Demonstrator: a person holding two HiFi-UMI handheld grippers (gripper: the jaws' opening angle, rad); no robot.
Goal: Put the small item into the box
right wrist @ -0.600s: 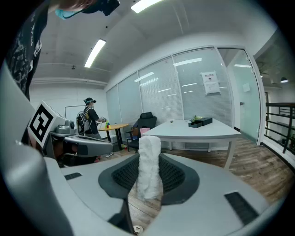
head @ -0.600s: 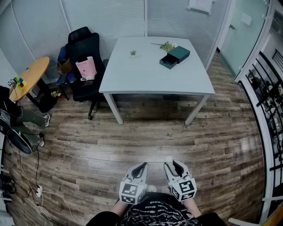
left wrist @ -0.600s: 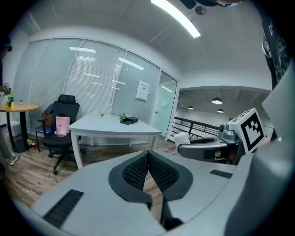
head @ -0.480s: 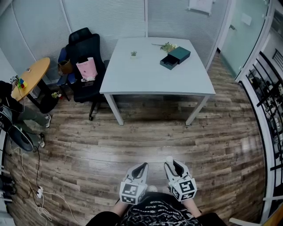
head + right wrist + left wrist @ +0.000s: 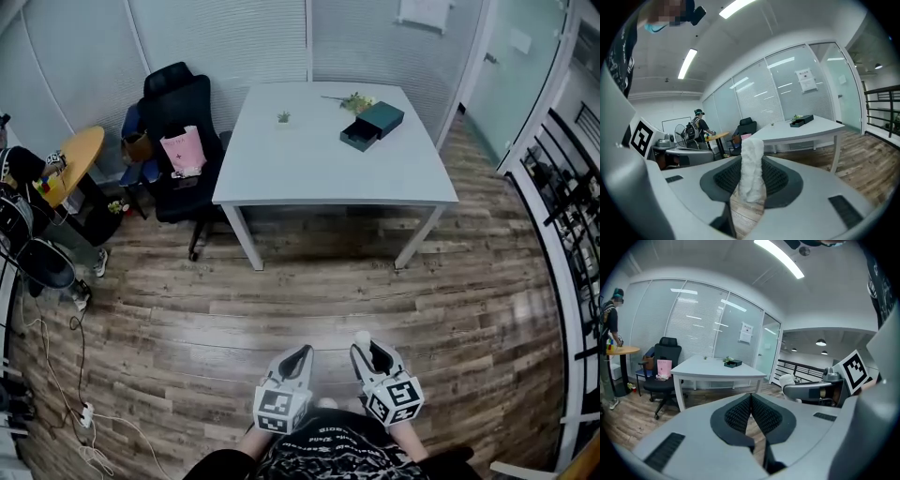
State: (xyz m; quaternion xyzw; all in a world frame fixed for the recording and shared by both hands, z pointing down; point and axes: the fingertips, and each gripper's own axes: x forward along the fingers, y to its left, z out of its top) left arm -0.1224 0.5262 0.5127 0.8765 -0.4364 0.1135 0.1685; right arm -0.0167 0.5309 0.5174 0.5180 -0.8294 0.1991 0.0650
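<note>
Pickup was done: your right gripper [image 5: 371, 352] clamped the small white item [image 5: 751, 171], your left gripper [image 5: 750, 400] sat closed and empty; the box [image 5: 371, 123] lay well off on the table [image 5: 319, 169], unreached.

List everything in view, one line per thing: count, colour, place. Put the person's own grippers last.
white rectangular table: one, white, middle of the room.
dark green box: one, dark green, table's far right part.
leafy green sprig: one, green, just behind the box.
tiny potted plant: one, green, table's far middle.
black office chair: one, black, left of the table.
pink bag: one, pink, on the chair.
round wooden side table: one, tan, far left.
bystander: one, dark clothes, beside the side table.
white fluffy small item: one, white, in the right gripper.
left gripper: one, grey, jaws together, empty.
right gripper: one, grey, shut on the item.
</note>
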